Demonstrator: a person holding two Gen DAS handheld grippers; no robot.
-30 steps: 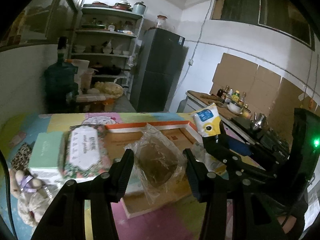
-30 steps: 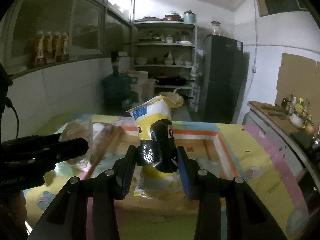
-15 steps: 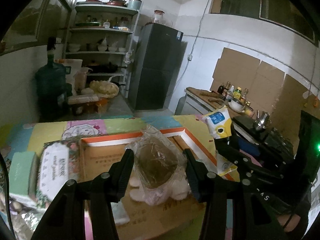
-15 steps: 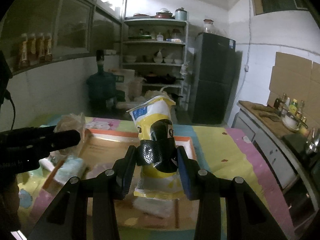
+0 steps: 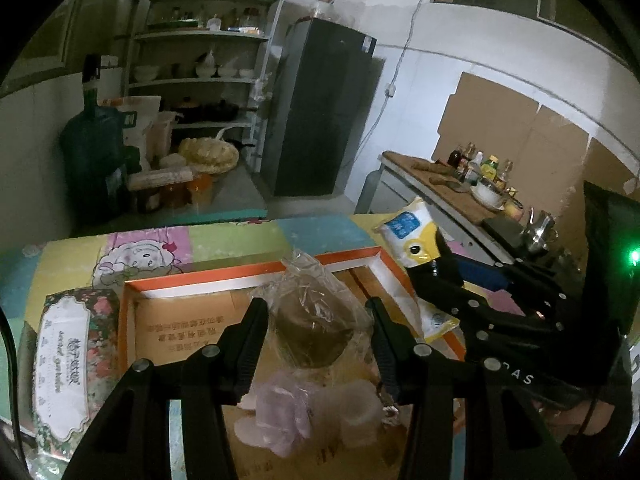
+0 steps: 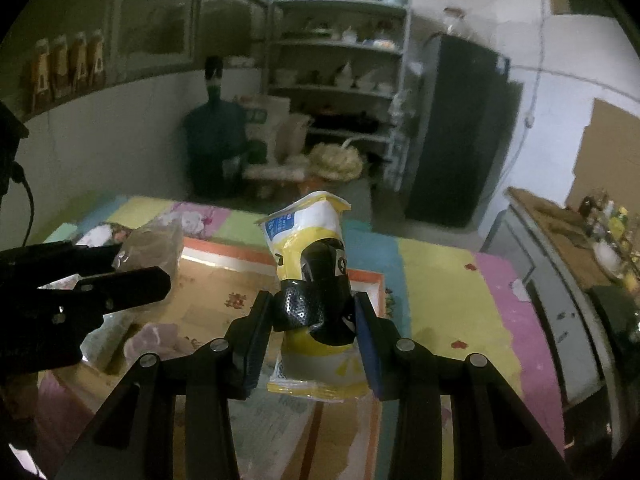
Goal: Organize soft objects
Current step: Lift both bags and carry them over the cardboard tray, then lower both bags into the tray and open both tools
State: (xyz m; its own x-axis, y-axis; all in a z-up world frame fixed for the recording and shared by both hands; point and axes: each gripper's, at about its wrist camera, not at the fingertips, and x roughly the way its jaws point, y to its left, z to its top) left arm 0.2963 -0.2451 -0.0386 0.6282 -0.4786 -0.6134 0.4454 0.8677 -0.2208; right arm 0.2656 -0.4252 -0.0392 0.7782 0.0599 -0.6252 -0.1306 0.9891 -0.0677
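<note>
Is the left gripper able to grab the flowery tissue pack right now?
Probably not yet. The left gripper is shut on the clear bag, so its jaws are full. The flowery tissue pack lies uncovered beside the orange-rimmed box, so dropping the bag first should free the way.

Yellow-and-white pouch (image 6: 310, 240), orange-rimmed box (image 5: 344, 258), seemingly brown bagged lump (image 5: 314, 330).

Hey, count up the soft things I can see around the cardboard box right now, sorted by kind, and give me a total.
Clear plastic bag with brown contents, held in the left gripper: 1
Yellow and white snack pouch, held in the right gripper: 1
Pale pink soft item lying in the box: 1
Floral tissue pack left of the box: 1
Total: 4
</note>
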